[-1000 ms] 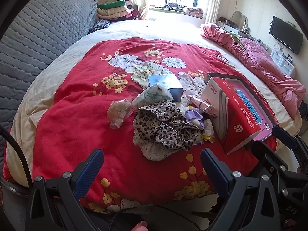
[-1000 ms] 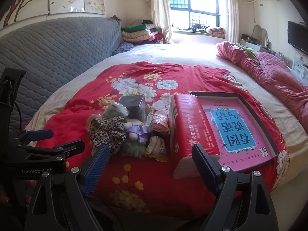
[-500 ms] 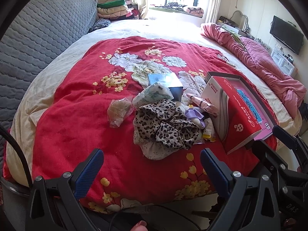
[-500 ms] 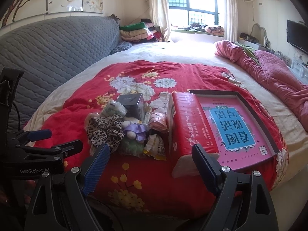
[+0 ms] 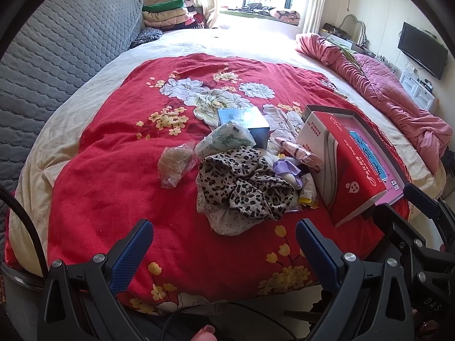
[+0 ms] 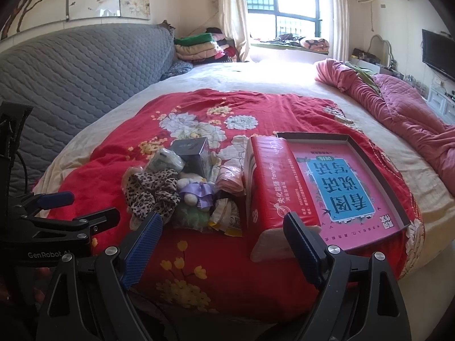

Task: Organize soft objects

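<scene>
Both claws spread wide, nothing held: left gripper [image 5: 223, 251] and right gripper [image 6: 220, 240] hover at the bed's near edge. Sorting not yet begun, I judge. Just ahead of my left claw lies the leopard-print cloth [image 5: 244, 184]; past it the plush toy [image 6: 194, 191], then the red tissue pack [image 6: 274, 182] leaning on the pink tray [image 6: 366, 142]. Next: reach forward, lower, pinch the cloth.

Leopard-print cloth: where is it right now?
In both views, the leopard-print cloth lies mid-pile on the red quilt, left of the red tissue pack, beside the purple-bowed plush.
</scene>
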A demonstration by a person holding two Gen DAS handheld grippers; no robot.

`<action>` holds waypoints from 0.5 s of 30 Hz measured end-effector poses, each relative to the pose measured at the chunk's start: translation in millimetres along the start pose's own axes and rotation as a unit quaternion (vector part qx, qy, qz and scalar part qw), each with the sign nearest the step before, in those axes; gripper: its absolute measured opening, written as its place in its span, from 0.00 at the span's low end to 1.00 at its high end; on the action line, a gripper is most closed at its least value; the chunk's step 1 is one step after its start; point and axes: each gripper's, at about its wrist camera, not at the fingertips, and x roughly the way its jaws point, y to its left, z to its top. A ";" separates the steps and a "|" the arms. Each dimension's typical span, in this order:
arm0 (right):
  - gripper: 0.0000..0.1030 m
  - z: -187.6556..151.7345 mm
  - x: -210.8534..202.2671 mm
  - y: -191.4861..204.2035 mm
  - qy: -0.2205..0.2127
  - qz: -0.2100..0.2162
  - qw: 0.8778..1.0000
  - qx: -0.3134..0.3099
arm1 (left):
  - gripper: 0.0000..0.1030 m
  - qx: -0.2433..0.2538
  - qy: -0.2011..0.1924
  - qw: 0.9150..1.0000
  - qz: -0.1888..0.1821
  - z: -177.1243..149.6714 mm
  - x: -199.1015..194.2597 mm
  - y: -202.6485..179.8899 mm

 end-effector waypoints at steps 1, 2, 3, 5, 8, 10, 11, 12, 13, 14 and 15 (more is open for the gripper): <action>0.85 0.0 0.1 0.0 0.000 0.000 1.000 0.000 | 0.98 0.000 0.000 1.000 0.001 0.0 0.1 -0.3; 0.85 -0.1 0.2 0.0 0.000 0.000 1.000 0.000 | 0.98 -0.001 0.000 1.000 0.000 0.1 0.0 0.4; 0.85 0.0 0.1 -0.1 0.001 0.000 1.000 0.000 | 0.98 -0.002 0.000 1.000 0.000 0.0 0.1 0.5; 0.85 0.2 0.4 0.2 0.001 0.000 1.000 0.000 | 0.98 -0.004 0.000 1.000 -0.001 -0.4 0.4 1.9; 0.85 1.1 2.5 2.2 0.002 0.000 1.000 -0.002 | 0.98 -0.006 0.000 1.000 -0.002 0.1 1.1 4.3; 0.85 1.5 3.9 3.0 0.002 0.002 1.000 -0.002 | 0.98 -0.010 0.001 1.000 -0.003 0.2 2.3 6.4; 0.85 2.0 5.1 3.5 0.002 0.002 1.000 -0.003 | 0.98 -0.012 0.002 1.000 -0.004 0.4 2.9 7.7; 0.85 2.4 6.9 4.5 0.002 0.001 1.000 -0.004 | 0.98 -0.014 0.002 1.000 -0.004 0.6 3.4 8.9; 0.85 3.0 8.4 5.3 0.002 0.003 1.000 -0.005 | 0.98 -0.016 0.002 1.000 -0.004 1.0 4.2 10.5; 0.85 3.8 10.4 6.6 0.003 0.004 1.000 -0.006 | 0.98 -0.018 0.003 1.000 -0.004 1.7 4.7 12.3; 0.85 4.4 12.1 8.0 0.003 0.005 1.000 -0.007 | 0.98 -0.021 0.002 1.000 -0.004 2.0 5.4 14.0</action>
